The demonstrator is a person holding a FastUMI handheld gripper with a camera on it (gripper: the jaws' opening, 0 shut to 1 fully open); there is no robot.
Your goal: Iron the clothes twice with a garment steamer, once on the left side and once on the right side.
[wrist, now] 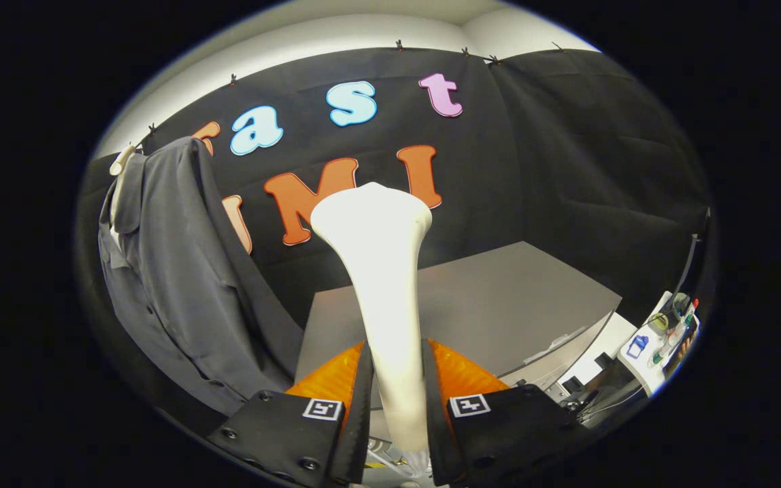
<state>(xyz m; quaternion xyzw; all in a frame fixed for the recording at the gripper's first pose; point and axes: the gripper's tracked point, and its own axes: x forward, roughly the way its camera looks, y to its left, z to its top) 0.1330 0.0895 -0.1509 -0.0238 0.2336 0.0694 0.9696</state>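
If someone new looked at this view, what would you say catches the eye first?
The white steamer stands out, clamped between the gripper's fingers and rising ahead of them with its wide head up. Off to the left of it hangs a grey shirt; beyond the fingers lies a grey table.

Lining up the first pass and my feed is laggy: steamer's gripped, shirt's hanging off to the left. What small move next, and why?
Probably swing left: the gripper is shut on the steamer, whose head points at the booth wall, with the grey shirt hanging apart from it, left of the table.
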